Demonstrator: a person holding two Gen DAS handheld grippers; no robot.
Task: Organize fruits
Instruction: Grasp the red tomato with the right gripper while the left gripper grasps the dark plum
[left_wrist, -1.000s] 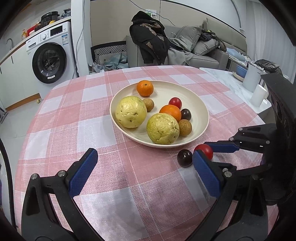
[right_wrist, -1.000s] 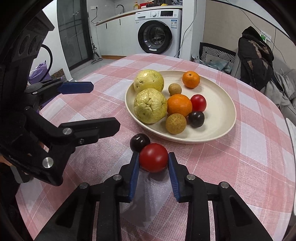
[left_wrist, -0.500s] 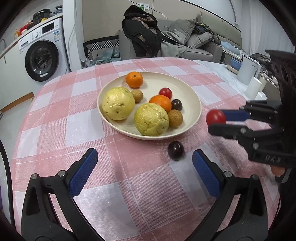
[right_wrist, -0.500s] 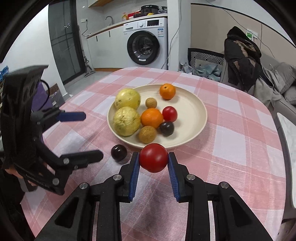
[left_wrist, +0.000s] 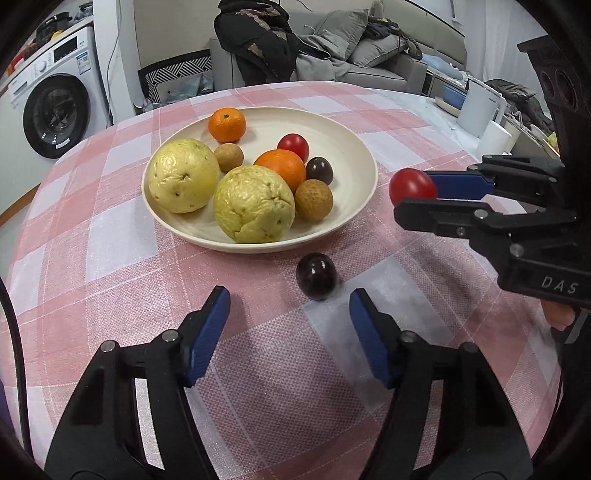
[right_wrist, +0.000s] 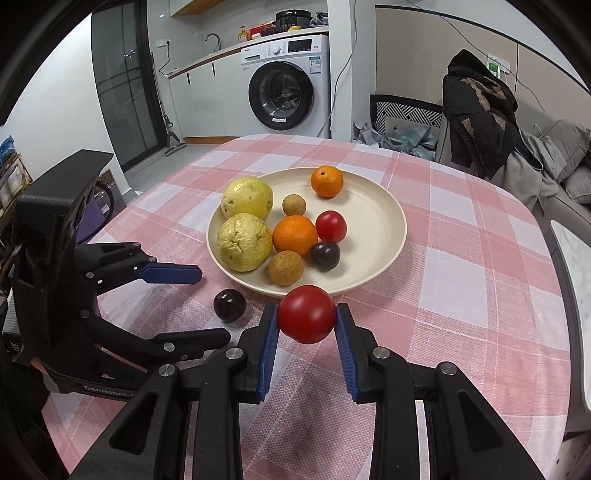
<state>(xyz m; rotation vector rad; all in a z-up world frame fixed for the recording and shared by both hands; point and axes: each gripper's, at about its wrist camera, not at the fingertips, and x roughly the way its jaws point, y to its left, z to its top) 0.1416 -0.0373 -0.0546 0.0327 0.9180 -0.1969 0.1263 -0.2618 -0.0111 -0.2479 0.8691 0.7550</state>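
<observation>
A cream plate (left_wrist: 354, 147) (right_wrist: 384, 206) on the pink checked tablecloth holds two yellow-green guavas, two oranges, a red tomato, a dark plum and two small brown fruits. My right gripper (right_wrist: 306, 321) is shut on a red tomato (right_wrist: 306, 314) (left_wrist: 412, 186) and holds it above the cloth, just off the plate's near rim. A dark plum (left_wrist: 316, 277) (right_wrist: 229, 305) lies on the cloth beside the plate. My left gripper (left_wrist: 290, 317) is open and empty, with the plum just ahead of its right finger.
The round table's edge falls away to the floor on the left. A washing machine (right_wrist: 288, 96) stands beyond it. A sofa with clothes (left_wrist: 332, 55) stands behind. A white side table (left_wrist: 476, 114) with containers stands at the right.
My right gripper has lifted the red tomato off the cloth and holds it higher, near the plate's rim. My left gripper has moved in toward the dark plum and narrowed somewhat.
</observation>
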